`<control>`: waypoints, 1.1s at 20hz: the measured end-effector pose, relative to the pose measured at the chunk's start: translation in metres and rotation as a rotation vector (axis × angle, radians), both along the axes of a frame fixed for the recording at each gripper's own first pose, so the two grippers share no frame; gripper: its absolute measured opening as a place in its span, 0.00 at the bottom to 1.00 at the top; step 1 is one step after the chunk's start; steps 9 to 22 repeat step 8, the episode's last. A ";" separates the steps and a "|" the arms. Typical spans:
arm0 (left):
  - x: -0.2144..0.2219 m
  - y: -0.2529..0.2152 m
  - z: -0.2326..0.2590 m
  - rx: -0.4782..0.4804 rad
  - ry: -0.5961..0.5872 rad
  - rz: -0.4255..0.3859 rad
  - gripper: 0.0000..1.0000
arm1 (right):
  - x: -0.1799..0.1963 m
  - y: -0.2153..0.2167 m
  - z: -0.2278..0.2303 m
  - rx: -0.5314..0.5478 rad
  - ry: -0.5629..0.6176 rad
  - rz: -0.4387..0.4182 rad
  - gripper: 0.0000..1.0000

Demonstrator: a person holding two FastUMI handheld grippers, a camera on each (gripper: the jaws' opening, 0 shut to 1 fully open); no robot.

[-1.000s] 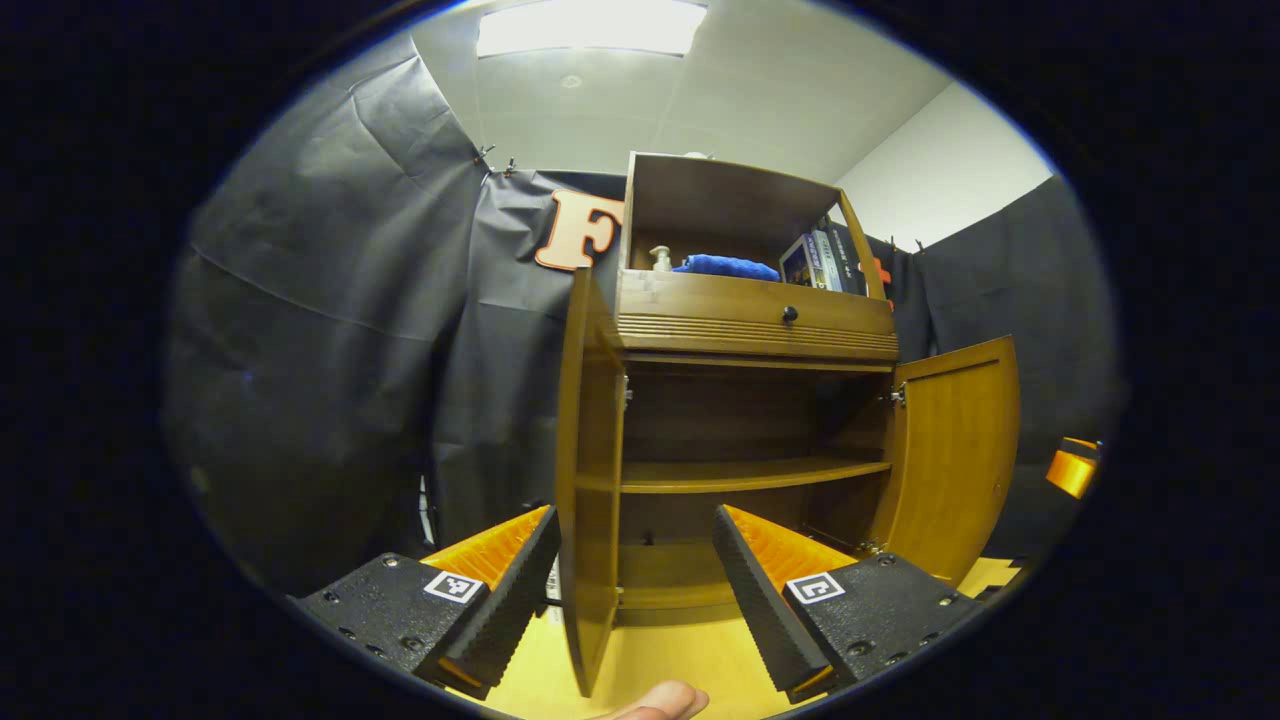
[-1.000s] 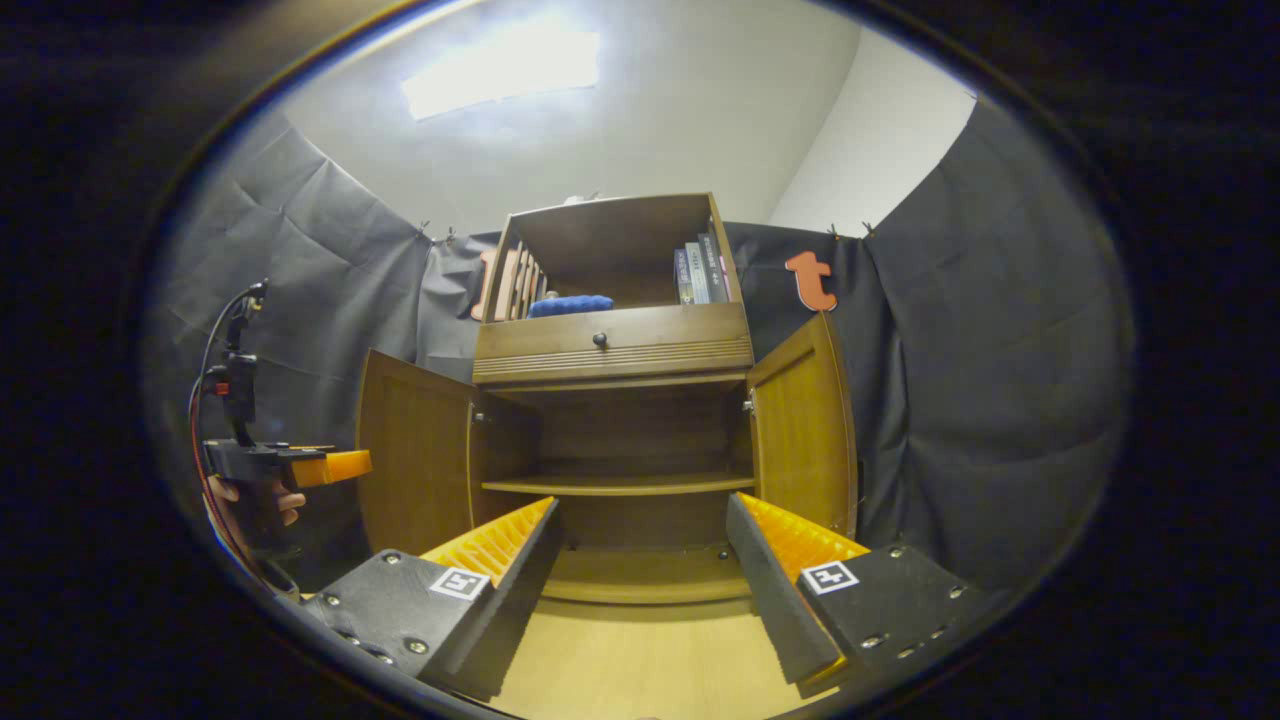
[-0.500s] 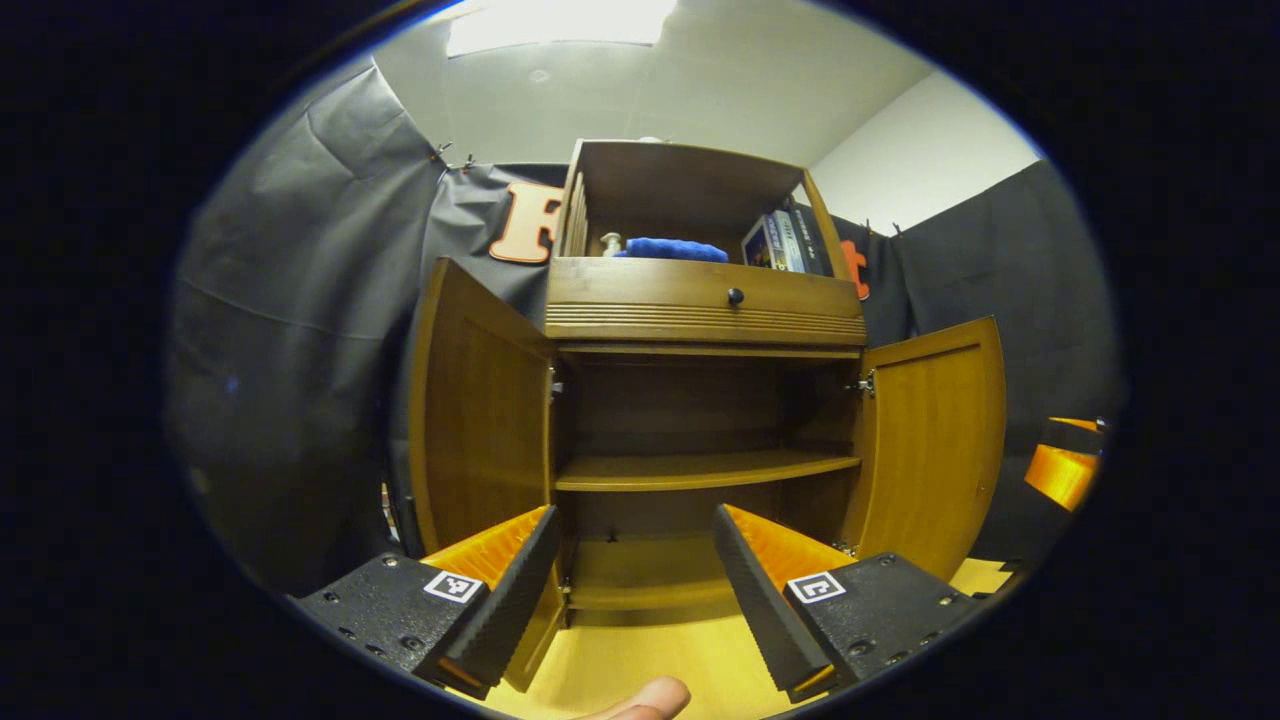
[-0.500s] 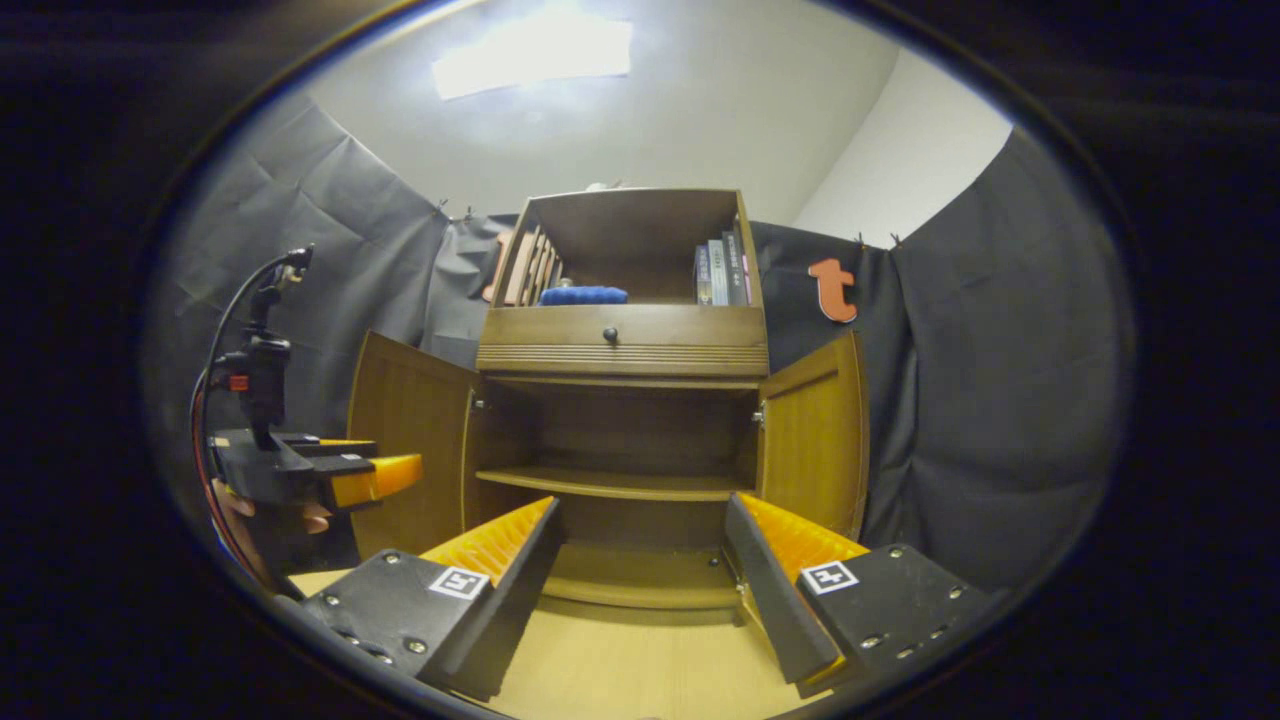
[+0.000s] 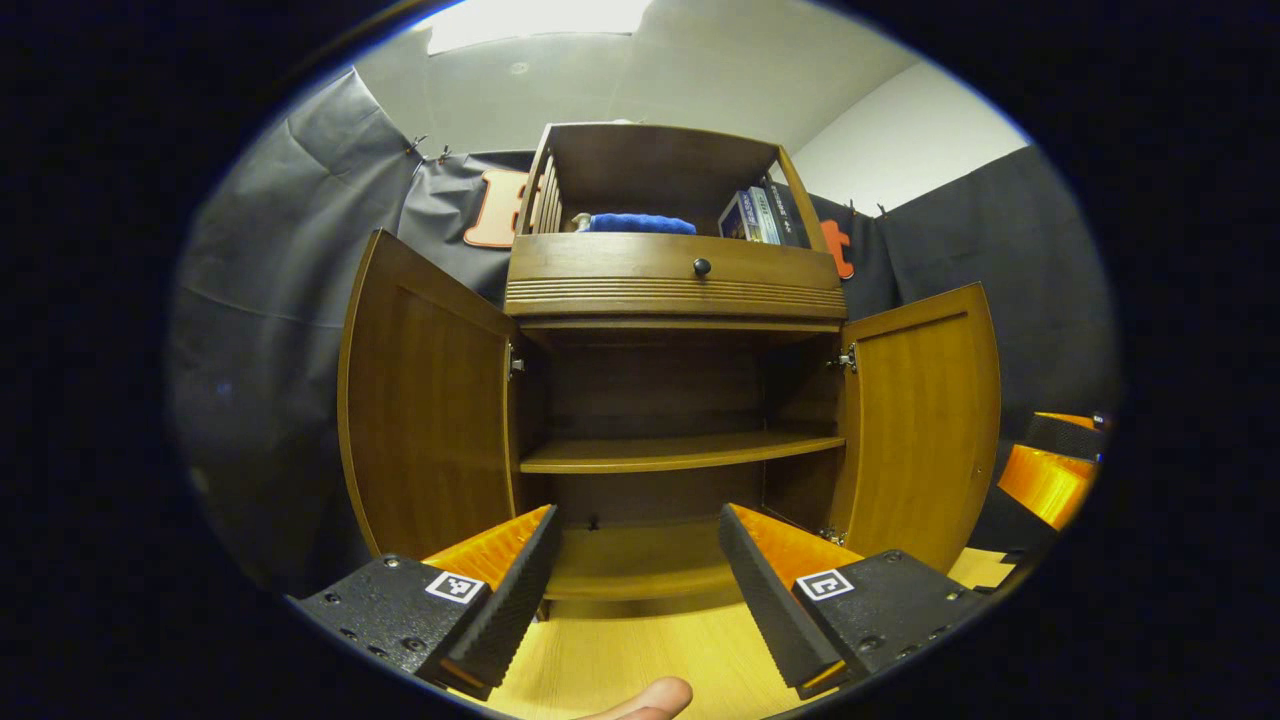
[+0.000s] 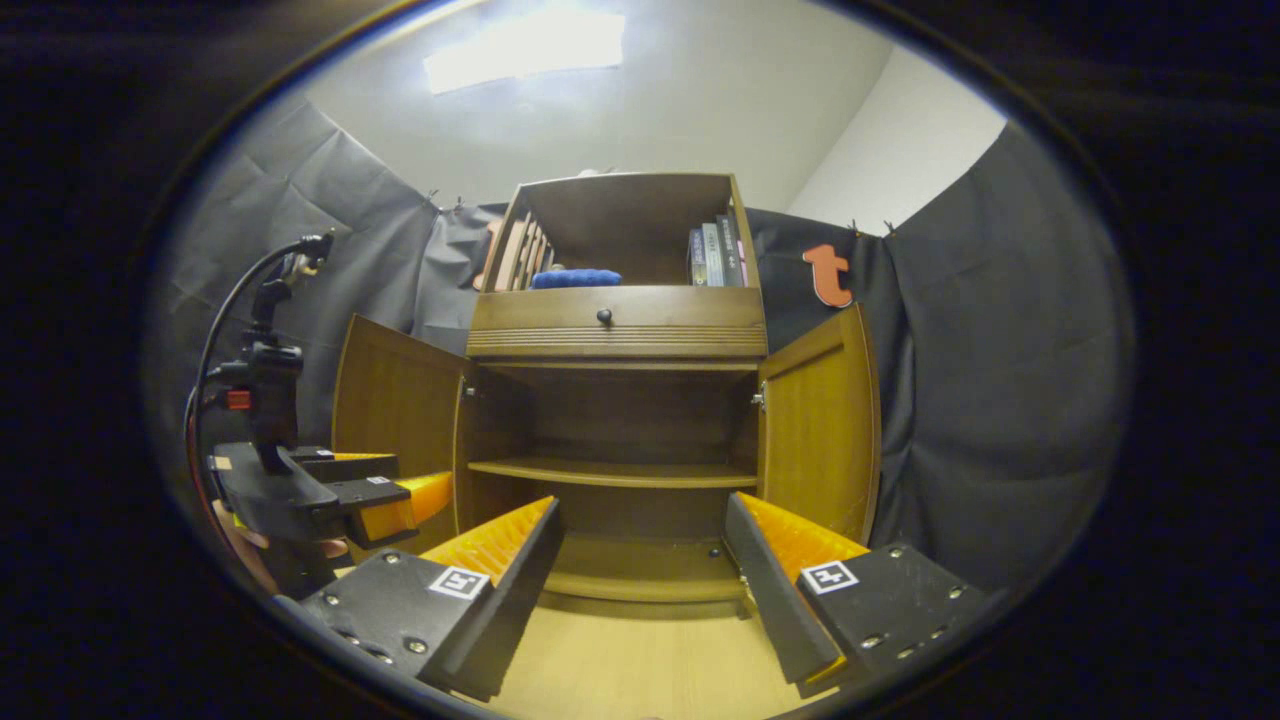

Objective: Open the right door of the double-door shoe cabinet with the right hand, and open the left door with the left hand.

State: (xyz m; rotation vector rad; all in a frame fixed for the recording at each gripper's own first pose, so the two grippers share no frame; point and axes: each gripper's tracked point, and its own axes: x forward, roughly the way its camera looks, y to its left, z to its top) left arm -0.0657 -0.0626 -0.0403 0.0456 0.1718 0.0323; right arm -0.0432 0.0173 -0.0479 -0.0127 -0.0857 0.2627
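Straight ahead of both grippers stands the shoe cabinet (image 5: 676, 290), its left door (image 5: 425, 400) and right door (image 5: 922, 415) both swung wide open, baring an inner shelf (image 5: 680, 452) with nothing on it. Above the doors sits a drawer (image 5: 676, 268) with a dark knob, and over that an open compartment with a blue cloth (image 5: 640, 223) and a few books (image 5: 752, 215) standing at its right end. The cabinet rests on a pale wooden floor (image 5: 660, 650). The left gripper (image 5: 632, 580) holds its fingers spread wide, gripping nothing, clear of the doors. The right gripper (image 6: 640, 575) is likewise spread wide and empty; in its view the left gripper shows at the left, just in front of the left door.
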 end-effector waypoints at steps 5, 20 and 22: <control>0.004 0.019 0.007 0.007 -0.004 0.065 0.97 | -0.004 0.004 0.002 0.006 -0.006 0.019 0.98; 0.003 0.028 0.005 0.008 0.012 0.106 0.96 | 0.001 0.007 -0.001 0.018 0.000 0.027 0.95; 0.003 0.028 0.005 0.008 0.012 0.106 0.96 | 0.001 0.007 -0.001 0.018 0.000 0.027 0.95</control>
